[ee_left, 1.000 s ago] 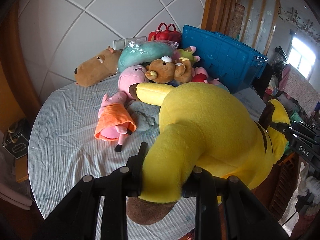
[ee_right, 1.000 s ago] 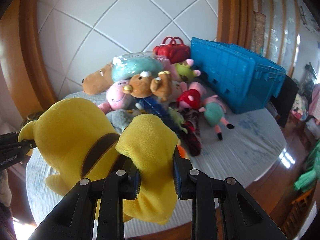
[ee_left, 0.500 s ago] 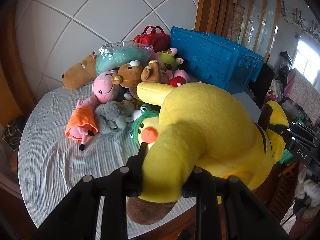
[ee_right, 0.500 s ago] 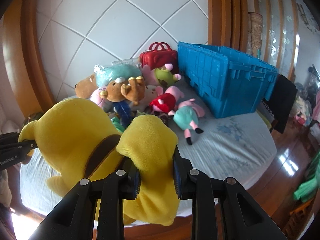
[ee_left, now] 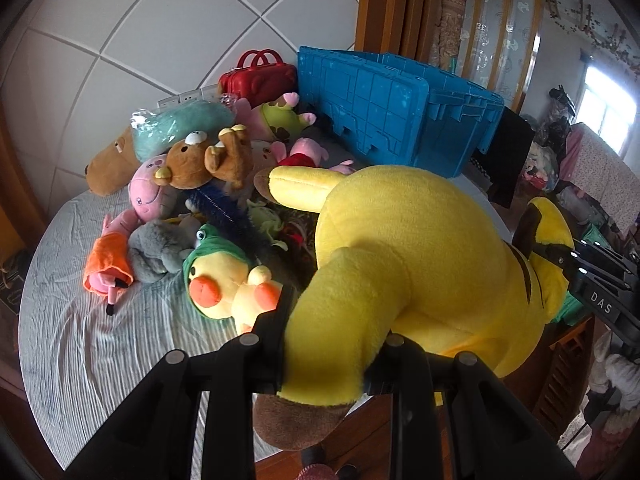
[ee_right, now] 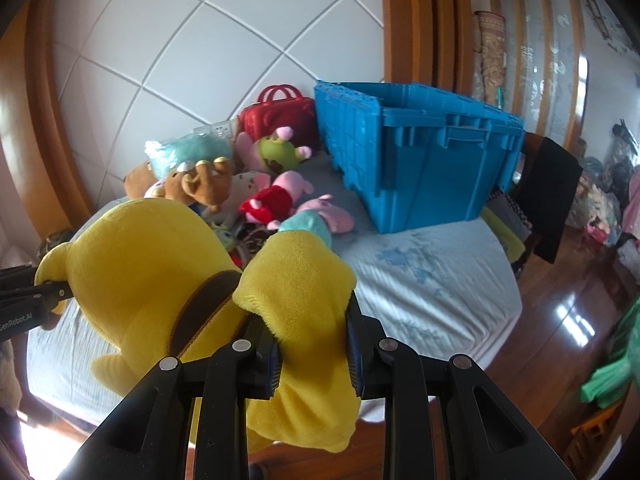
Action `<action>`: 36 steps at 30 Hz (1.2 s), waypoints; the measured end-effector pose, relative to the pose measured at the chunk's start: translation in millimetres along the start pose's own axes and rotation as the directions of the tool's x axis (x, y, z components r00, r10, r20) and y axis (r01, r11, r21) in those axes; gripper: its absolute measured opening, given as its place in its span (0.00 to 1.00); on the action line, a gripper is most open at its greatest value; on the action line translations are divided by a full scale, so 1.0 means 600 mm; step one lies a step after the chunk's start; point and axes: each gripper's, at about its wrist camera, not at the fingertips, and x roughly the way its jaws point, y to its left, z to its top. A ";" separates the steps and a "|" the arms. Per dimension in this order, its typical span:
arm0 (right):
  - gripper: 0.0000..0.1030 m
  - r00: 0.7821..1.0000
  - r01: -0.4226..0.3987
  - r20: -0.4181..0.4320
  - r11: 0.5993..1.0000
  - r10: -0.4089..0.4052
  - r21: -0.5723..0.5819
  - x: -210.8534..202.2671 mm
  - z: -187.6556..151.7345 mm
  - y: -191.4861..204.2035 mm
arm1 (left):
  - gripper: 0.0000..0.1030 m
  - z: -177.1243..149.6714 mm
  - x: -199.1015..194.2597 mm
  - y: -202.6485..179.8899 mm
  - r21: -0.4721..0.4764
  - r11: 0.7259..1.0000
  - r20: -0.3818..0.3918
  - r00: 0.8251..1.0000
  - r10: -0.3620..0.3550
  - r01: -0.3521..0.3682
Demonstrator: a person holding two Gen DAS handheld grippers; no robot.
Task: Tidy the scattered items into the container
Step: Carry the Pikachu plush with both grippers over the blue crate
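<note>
Bright colours over pale bedding

Large yellow plush toy [ee_left: 404, 248] with brown stripes; ribbed blue plastic crate [ee_right: 420, 160] at one o'clock; white-striped grey bedsheet [ee_left: 92, 344].

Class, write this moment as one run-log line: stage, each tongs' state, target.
stage: carrying | left tongs: shut on big yellow plush toy | right tongs: shut on same toy | target: open blue plastic crate, not reached
</note>
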 end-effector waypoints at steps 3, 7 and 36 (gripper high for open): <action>0.25 1.000 0.025 0.002 1.000 -0.025 0.010 0.009 0.009 -0.027 | 0.24 0.022 0.024 -0.021 0.017 1.000 0.005 1.000 -0.019 0.019; 0.25 0.998 0.058 0.001 0.998 -0.059 0.014 0.026 0.026 -0.057 | 0.24 0.055 0.057 -0.046 0.039 0.998 0.019 0.998 -0.053 0.052; 0.25 0.996 -0.033 0.074 0.989 0.044 -0.145 0.096 0.240 -0.465 | 0.24 0.301 0.183 -0.396 -0.048 0.998 0.076 0.997 0.030 -0.027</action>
